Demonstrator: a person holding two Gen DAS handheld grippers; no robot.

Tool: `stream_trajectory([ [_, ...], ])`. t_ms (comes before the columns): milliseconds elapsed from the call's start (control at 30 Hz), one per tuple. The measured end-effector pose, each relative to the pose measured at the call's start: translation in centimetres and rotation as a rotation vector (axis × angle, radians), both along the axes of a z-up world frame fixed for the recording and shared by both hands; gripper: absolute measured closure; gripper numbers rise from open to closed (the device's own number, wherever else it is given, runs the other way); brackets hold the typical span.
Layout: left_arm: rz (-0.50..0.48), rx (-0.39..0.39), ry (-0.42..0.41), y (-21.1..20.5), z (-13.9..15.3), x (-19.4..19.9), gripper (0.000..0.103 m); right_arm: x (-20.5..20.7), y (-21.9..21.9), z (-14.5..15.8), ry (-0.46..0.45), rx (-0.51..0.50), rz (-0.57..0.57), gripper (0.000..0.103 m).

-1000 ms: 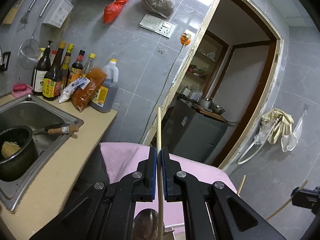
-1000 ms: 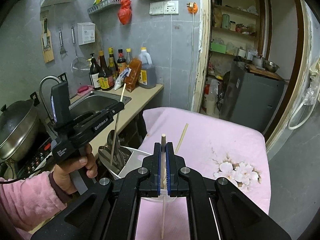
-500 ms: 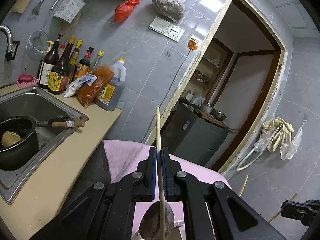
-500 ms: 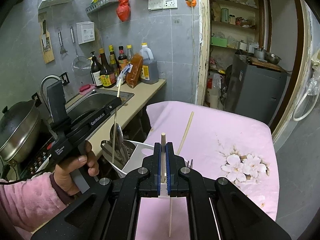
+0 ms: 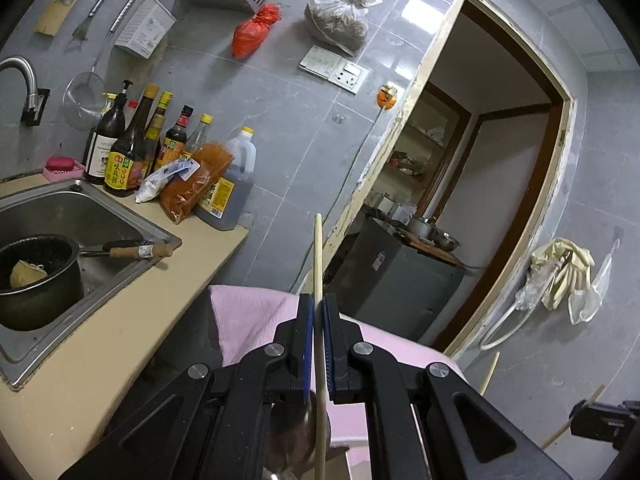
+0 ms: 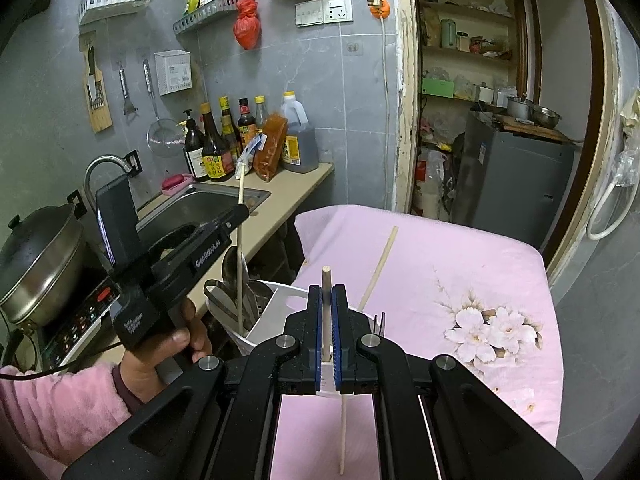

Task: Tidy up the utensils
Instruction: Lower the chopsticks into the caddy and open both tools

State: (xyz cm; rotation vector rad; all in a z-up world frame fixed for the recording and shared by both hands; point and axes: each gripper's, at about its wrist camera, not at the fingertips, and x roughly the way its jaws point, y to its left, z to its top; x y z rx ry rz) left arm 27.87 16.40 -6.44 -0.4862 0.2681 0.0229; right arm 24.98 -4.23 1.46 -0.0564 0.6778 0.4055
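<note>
My left gripper (image 5: 316, 308) is shut on a wooden chopstick (image 5: 318, 264) that stands upright. In the right wrist view the left gripper (image 6: 240, 213) holds that chopstick (image 6: 239, 276) with its lower end down in the white utensil caddy (image 6: 276, 304), among metal spoons (image 6: 232, 268). My right gripper (image 6: 327, 300) is shut on a second chopstick (image 6: 327, 312), held above the caddy's near side. A third chopstick (image 6: 380, 266) lies on the pink tablecloth (image 6: 440, 264). A fork (image 6: 379, 322) shows in the caddy.
The counter (image 5: 132, 304) with a steel sink (image 5: 72, 216) and a black pot (image 5: 36, 276) lies left. Sauce bottles (image 6: 224, 144) stand against the wall. A lidded pot (image 6: 40, 256) sits on a cooker. A grey cabinet (image 6: 516, 184) stands behind the table.
The left gripper has lowered its chopstick into the caddy among the spoons. The right gripper has drawn back a little with its chopstick still held.
</note>
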Motion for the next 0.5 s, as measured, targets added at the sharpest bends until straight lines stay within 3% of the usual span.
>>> stream_trajectory([
  [500, -0.078, 0.16, 0.077, -2.2, 0.4, -2.7, 0.098, 0.5, -0.3, -1.5, 0.016, 0.045, -0.016, 0.098],
])
